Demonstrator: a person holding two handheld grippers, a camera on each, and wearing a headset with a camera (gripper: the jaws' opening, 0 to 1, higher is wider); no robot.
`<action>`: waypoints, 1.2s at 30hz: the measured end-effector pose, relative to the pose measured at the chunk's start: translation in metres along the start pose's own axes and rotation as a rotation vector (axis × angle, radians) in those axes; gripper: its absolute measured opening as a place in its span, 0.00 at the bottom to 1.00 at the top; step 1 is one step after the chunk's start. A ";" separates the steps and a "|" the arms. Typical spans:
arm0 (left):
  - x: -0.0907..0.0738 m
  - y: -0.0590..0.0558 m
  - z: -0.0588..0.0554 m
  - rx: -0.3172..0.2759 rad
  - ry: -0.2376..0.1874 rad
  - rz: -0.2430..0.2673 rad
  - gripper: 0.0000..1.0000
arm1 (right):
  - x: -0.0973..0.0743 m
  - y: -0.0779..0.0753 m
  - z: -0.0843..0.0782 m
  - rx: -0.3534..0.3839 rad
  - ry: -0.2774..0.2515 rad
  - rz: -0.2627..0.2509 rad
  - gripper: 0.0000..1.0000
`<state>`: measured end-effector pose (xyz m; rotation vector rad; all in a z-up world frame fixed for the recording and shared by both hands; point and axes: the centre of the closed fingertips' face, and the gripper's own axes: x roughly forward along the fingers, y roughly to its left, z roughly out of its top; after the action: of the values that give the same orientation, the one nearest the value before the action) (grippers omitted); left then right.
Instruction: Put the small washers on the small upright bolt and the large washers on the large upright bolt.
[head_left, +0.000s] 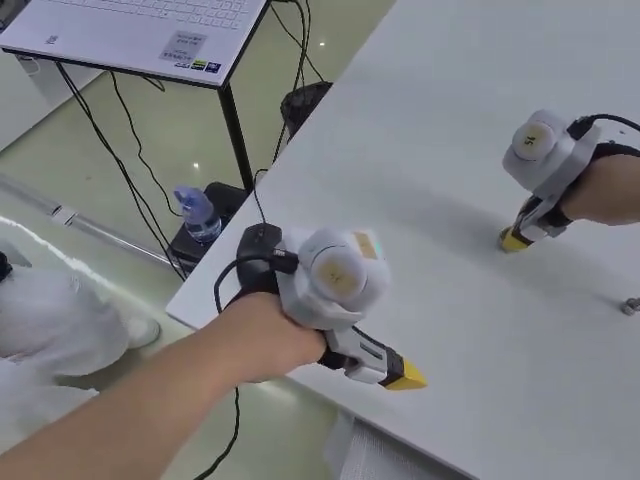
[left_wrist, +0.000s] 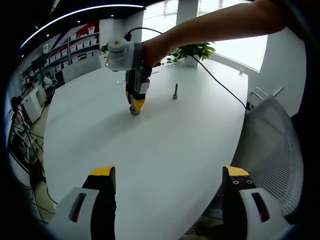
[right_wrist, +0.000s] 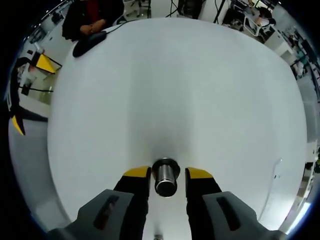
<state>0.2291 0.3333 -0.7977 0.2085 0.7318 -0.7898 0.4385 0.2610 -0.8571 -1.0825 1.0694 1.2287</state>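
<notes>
One large bolt (right_wrist: 166, 179), straddled from above.
Upright on the table (right_wrist: 175, 75) between the jaws of the right claw (right_wrist: 168, 172), pinched or not I cannot tell; the left claw (left_wrist: 169, 171) hangs spread, well away.

The thick silver-grey steel bolt (right_wrist: 166, 176) stands upright on the white bench (right_wrist: 175, 90). From above it shows end-on as a shiny cylinder with a dark round top. It sits between the yellow tips of the right tongs (right_wrist: 168, 173), close to both; whether they touch it cannot be told. The thin grey metal bolt (left_wrist: 175, 91) also stands upright, alone on bare bench, apart to the right of the thick one.
</notes>
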 end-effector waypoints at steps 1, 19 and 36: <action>0.000 0.000 0.000 0.001 0.000 -0.001 0.88 | 0.000 -0.001 -0.001 0.003 -0.002 0.000 0.31; 0.008 -0.010 0.015 0.013 -0.029 -0.010 0.88 | -0.058 -0.006 -0.008 0.002 -0.172 -0.083 0.42; 0.003 -0.008 0.028 -0.025 -0.089 0.001 0.87 | -0.129 0.009 -0.081 0.215 -0.411 -0.219 0.50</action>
<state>0.2400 0.3140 -0.7781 0.1506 0.6567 -0.7837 0.4209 0.1598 -0.7438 -0.7190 0.7262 1.0725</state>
